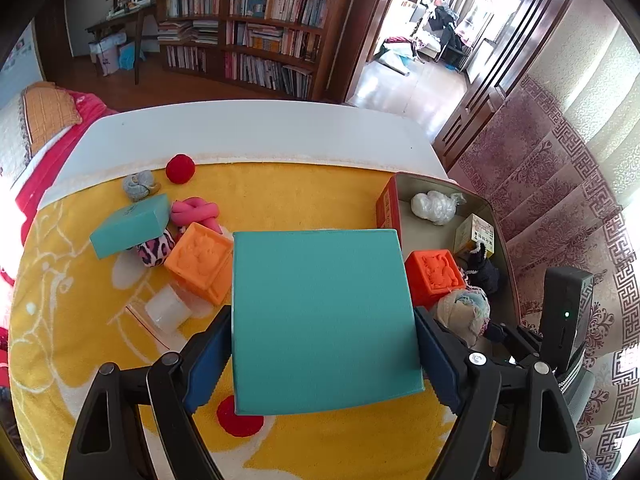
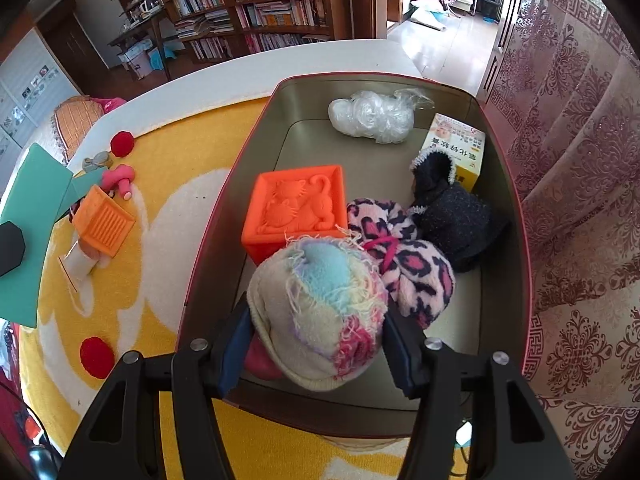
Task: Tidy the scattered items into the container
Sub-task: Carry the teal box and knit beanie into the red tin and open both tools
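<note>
My left gripper is shut on a large teal box, with a blue pad pressed on each side, above the yellow cloth and just left of the container. My right gripper is shut on a pastel fuzzy sock ball over the near end of the container. Inside lie an orange cube, a leopard sock, a dark sock, a plastic bag and a small yellow carton.
On the yellow cloth to the left lie a smaller teal box, a pink knot, a red ball, a grey sock, an orange cube, a leopard sock and a clear plastic piece. A curtain hangs right of the container.
</note>
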